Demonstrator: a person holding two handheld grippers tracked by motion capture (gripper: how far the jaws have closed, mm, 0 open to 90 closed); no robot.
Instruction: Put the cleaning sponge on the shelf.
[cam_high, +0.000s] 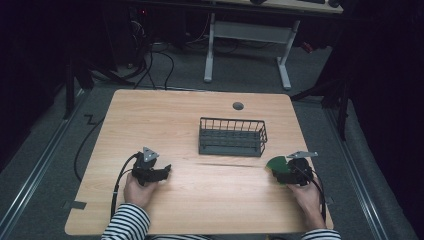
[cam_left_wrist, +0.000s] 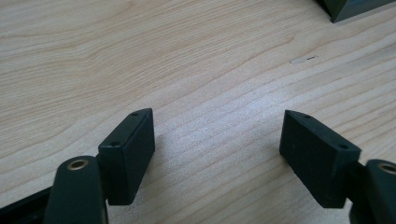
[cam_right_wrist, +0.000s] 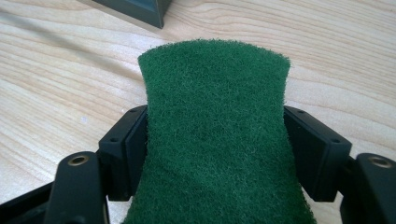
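Wooden table (cam_high: 200, 190): right gripper (cam_right_wrist: 215, 140) clamps green scouring pad (cam_right_wrist: 215, 135); left gripper (cam_left_wrist: 217, 135) gapes empty; wire basket (cam_high: 232, 136) ahead, likely next.

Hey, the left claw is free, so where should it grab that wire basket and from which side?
Probably the wire basket's near long top rim, coming from above with the left claw: the basket stands upright and open-topped, and its thin rim wire would fit between the open jaws. The right claw holds the green scouring pad.
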